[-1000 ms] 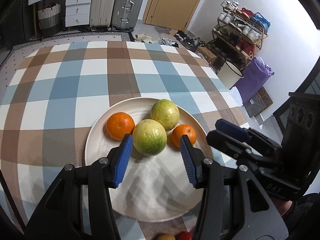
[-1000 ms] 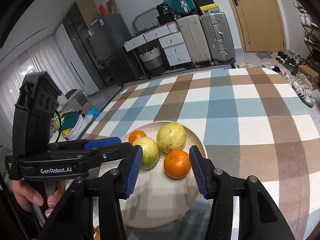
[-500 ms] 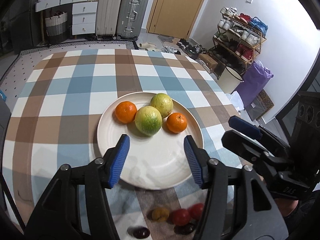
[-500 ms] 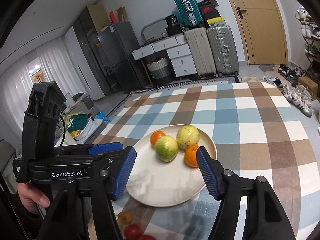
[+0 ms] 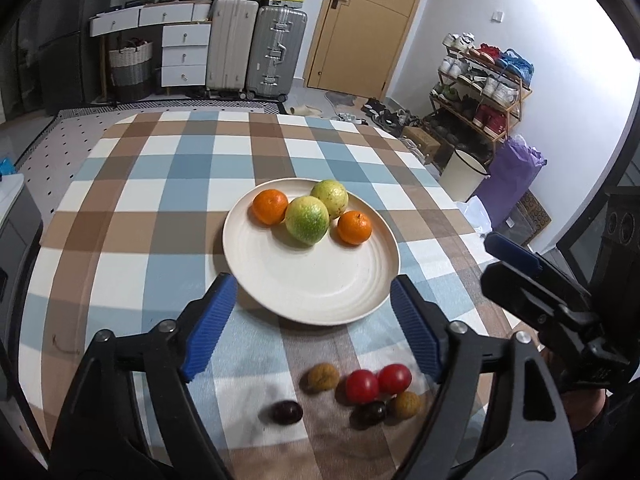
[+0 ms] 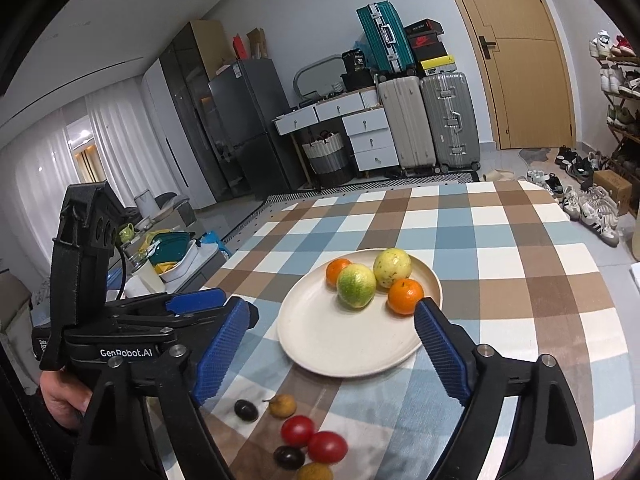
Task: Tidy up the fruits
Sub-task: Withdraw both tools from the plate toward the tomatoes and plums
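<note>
Left gripper (image 5: 314, 322): jaws wide and opening, gripping nothing; the near rim of the plate (image 5: 256, 276) shows between the blue pads (image 5: 208, 326).
Right gripper (image 6: 332, 350): jaws wide and opening, gripping nothing; the plate's near half sits between the pads, untouched.
Plate contents: 2 oranges (image 5: 270, 207) and 2 green-yellow fruits (image 5: 307, 220) clustered at the far side, well beyond both sets of fingertips.
Small fruits: 2 red tomatoes (image 5: 362, 386), 2 dark plums (image 5: 287, 412) and 2 brownish round fruits (image 5: 323, 377) lie on the checked tablecloth (image 5: 168, 200), near of the plate, below the left gripper's jaws and toward its right finger.
Gripper sides: right gripper at the right edge of the left view; left gripper, with a hand (image 6: 64, 400) on it, at the left of the right view.
</note>
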### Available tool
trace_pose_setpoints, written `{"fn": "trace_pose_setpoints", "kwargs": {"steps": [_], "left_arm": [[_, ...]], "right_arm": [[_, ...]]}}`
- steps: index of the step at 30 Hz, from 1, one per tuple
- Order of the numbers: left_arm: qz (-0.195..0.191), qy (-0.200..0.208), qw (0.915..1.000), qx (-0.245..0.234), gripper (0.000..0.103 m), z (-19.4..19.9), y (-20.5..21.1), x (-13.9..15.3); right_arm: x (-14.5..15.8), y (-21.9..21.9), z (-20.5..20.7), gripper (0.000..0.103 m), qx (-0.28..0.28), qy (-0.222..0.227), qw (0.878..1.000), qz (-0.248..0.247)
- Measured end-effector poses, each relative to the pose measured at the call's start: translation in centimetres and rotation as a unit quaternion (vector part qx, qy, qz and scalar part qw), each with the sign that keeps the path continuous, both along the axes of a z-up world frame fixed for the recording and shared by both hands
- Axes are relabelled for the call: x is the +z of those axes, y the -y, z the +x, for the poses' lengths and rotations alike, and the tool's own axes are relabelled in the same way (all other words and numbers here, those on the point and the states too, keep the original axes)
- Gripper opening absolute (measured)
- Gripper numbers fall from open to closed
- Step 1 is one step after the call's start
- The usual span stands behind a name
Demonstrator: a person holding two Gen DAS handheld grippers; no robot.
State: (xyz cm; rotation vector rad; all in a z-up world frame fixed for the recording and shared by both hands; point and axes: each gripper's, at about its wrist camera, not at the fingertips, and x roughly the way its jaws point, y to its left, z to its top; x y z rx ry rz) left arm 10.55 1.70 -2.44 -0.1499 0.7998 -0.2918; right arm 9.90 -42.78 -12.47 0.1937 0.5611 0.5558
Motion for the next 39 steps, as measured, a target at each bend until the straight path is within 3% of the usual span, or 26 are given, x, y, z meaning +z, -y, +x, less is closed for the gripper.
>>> {"fn": "trace_pose_setpoints", "kwargs": {"steps": [9,15,39], "left_arm": [[0.010,0.015,0.9997,0.016,0.083,-3.2,-0.9,0.0],[0.011,0.026,0.9991,0.030,0.100,-4.7,-1.2,-0.4],[0.005,-0.023,0.9994,0.024,0.102,-8.1,-1.6,-6.5]], "right_arm": [[0.0,0.2,-3.1,0.095,-0.003,0.012,1.000,0.001],[-0.6,-0.2,-4.5,0.096,0.000,0.009,1.000,-0.006],[-6.7,-0.8,-7.3,0.096,0.001,-0.061,0.996,-0.062]]}}
